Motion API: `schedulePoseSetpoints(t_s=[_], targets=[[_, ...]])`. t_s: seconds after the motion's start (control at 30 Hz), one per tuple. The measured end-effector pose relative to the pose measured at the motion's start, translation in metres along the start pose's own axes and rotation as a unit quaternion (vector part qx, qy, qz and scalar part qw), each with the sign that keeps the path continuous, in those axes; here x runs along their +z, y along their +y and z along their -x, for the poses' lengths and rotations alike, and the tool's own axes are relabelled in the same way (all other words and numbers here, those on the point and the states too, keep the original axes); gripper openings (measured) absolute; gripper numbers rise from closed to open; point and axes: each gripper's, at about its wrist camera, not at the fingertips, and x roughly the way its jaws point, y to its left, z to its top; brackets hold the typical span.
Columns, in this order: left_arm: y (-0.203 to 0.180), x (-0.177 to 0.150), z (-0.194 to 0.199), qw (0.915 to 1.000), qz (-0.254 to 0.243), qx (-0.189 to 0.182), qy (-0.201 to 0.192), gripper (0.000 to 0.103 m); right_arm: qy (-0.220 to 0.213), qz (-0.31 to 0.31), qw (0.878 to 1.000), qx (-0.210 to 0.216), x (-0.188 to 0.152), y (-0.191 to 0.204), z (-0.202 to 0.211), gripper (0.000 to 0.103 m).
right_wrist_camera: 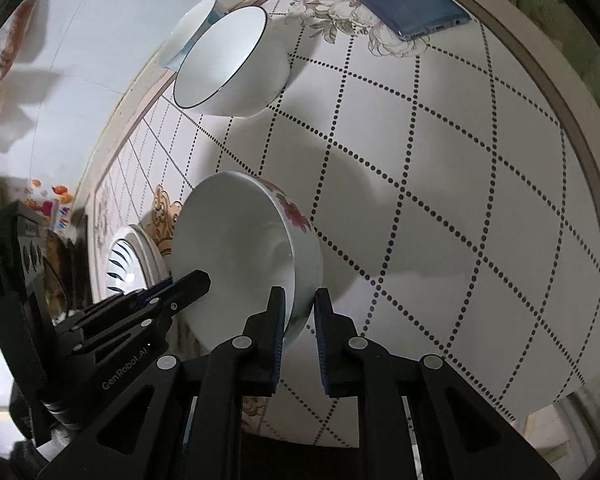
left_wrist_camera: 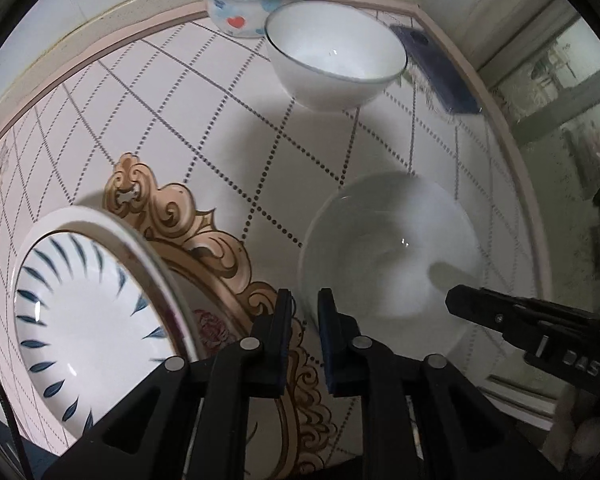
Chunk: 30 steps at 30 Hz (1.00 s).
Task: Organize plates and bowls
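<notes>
Right claw point(right_wrist_camera: 300, 312) pinching glossy floral bowl point(right_wrist_camera: 244, 256) rim; left claw point(left_wrist_camera: 305, 312) narrowly parted, empty, above quilted tabletop point(left_wrist_camera: 204, 132).

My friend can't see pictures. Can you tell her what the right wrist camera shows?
The right tongs pinch the rim of a white flowered bowl over a tiled table. Behind it sit a blue-rimmed bowl and a phone; the left tongs reach in beside a plate.

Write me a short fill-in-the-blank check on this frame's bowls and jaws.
1. The right gripper has its jaws around the rim of the white bowl with ____ flowers.
2. The left gripper holds ____.
3. The dark-rimmed white bowl stands near a blue ____.

Missing: red; nothing; phone
</notes>
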Motion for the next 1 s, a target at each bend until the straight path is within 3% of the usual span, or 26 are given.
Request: schedulePoseSetpoints(t_s=[0.1,0.17,0.2,0.23,0.27,0.3,0.5,0.7,0.8,0.83,0.87,0.9,0.93,1.0], targets=[[0.008,0.004,0.032,0.9996,0.015,-0.008,-0.023,0.013,0.001,-0.002,1.000,0.003,0.002,-0.003,0.015,0.019],[0.012,0.013,0.052,0.9988,0.021,-0.006,-0.045,0.025,-0.009,-0.001,1.000,0.008,0.008,-0.004,0.033,0.022],[0.014,0.020,0.061,0.9981,0.024,-0.006,-0.057,0.030,-0.017,0.000,1.000,0.012,0.014,-0.004,0.045,0.031],[0.018,0.029,0.068,0.9972,0.031,-0.009,-0.068,0.041,-0.023,0.000,1.000,0.016,0.019,-0.004,0.052,0.043],[0.024,0.042,0.072,0.9957,0.041,-0.008,-0.082,0.051,-0.029,0.000,0.999,0.022,0.026,-0.004,0.060,0.049],[0.028,0.052,0.072,0.9948,0.049,-0.005,-0.089,0.053,-0.038,0.001,0.999,0.031,0.037,-0.004,0.068,0.056],[0.044,0.127,0.042,0.9925,0.091,-0.015,-0.080,0.053,-0.087,0.010,0.995,0.040,0.101,0.005,0.069,0.057],[0.034,0.169,-0.003,0.9962,0.076,-0.022,-0.036,0.053,-0.077,-0.008,0.996,0.046,0.161,0.010,0.029,0.057],[0.026,0.176,-0.027,0.9981,0.058,-0.016,-0.010,0.052,-0.057,-0.016,0.997,0.050,0.176,0.011,0.006,0.057],[0.023,0.177,-0.033,0.9986,0.052,-0.010,-0.007,0.037,-0.050,-0.020,0.997,0.051,0.179,0.009,-0.002,0.054],[0.022,0.176,-0.037,0.9988,0.047,-0.009,-0.005,0.016,-0.047,-0.023,0.997,0.053,0.181,0.007,-0.006,0.049],[0.019,0.176,-0.042,0.9993,0.037,-0.006,0.003,0.012,-0.044,-0.024,0.997,0.055,0.181,0.005,-0.011,0.028],[0.018,0.175,-0.044,0.9995,0.033,0.001,0.004,0.010,-0.040,-0.024,0.997,0.054,0.182,0.005,-0.016,0.017],[0.016,0.173,-0.044,0.9996,0.027,0.009,-0.006,0.009,-0.050,-0.023,0.997,0.053,0.182,0.005,-0.015,0.017]])
